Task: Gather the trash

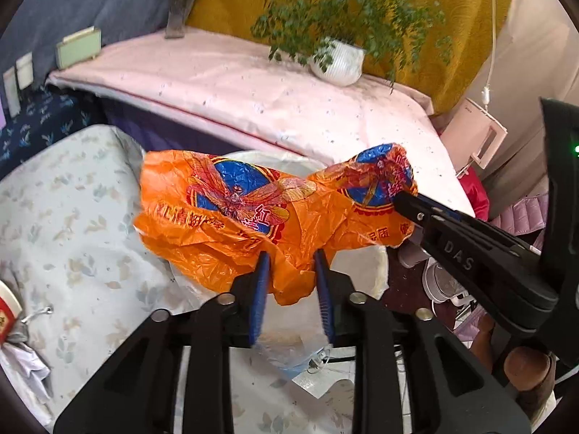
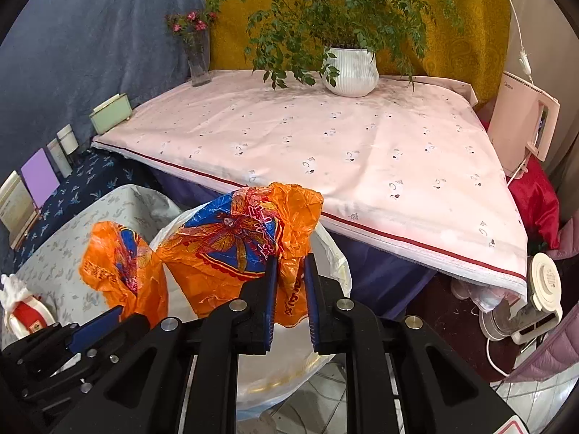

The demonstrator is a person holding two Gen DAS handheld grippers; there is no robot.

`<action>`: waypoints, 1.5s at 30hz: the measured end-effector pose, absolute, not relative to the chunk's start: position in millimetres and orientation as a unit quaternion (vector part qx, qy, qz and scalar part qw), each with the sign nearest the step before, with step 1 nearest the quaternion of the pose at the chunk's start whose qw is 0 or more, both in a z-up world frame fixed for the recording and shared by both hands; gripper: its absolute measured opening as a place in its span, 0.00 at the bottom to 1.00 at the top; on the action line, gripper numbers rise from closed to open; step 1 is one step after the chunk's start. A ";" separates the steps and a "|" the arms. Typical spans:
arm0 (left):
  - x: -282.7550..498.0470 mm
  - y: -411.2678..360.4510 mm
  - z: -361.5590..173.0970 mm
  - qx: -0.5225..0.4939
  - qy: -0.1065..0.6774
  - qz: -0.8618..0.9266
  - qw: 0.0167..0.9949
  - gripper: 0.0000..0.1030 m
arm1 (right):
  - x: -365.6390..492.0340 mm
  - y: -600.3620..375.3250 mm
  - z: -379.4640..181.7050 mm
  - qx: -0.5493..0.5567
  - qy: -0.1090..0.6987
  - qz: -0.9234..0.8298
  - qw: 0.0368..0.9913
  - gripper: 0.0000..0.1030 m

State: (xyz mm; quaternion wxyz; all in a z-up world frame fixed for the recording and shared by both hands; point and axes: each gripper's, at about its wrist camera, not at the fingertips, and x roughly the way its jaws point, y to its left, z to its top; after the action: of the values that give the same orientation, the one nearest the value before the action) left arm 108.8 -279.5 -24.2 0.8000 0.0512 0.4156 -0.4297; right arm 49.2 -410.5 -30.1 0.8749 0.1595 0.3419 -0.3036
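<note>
An orange plastic bag (image 1: pixel 231 217) with a blue and red dragonfly print hangs in the air between both grippers, over a white bin liner (image 1: pixel 365 271). My left gripper (image 1: pixel 291 256) pinches its lower edge between blue pads. My right gripper (image 1: pixel 401 195) comes in from the right and grips the bag's far right end. In the right wrist view the bag (image 2: pixel 231 246) is bunched up, my right gripper (image 2: pixel 291 264) is shut on a fold of it, and my left gripper (image 2: pixel 119 313) holds its left part.
A pink-clothed table (image 2: pixel 325 144) carries a potted plant (image 2: pixel 353 72) and a flower vase (image 2: pixel 199 61). A floral-covered surface (image 1: pixel 72 217) lies left. A pink kettle (image 2: pixel 524 126), a white fan (image 2: pixel 539 289) and cables stand at the right.
</note>
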 end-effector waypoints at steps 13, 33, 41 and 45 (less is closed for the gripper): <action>117.4 -223.9 -15.0 0.013 0.400 -0.355 0.845 0.64 | 41.6 -375.5 -3.9 0.143 0.318 -0.288 0.892 0.56; 135.6 -16.2 4.9 -0.040 0.374 -0.157 0.913 0.69 | 81.4 -213.3 29.6 0.096 0.317 -0.133 0.934 0.57; 159.1 73.5 -5.6 -0.054 0.375 -0.070 0.923 0.73 | 128.8 -151.1 23.4 0.092 0.341 -0.062 0.933 0.57; 174.9 106.8 -14.5 -0.055 0.381 -0.039 0.922 0.73 | 156.1 -124.2 17.2 0.091 0.353 -0.035 0.931 0.57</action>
State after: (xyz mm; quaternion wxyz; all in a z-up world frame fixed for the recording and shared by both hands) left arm 174.9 106.8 -14.5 0.9219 -0.0550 0.3815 -0.0394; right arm 156.1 -124.2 17.2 0.9305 0.0910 0.3529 -0.0355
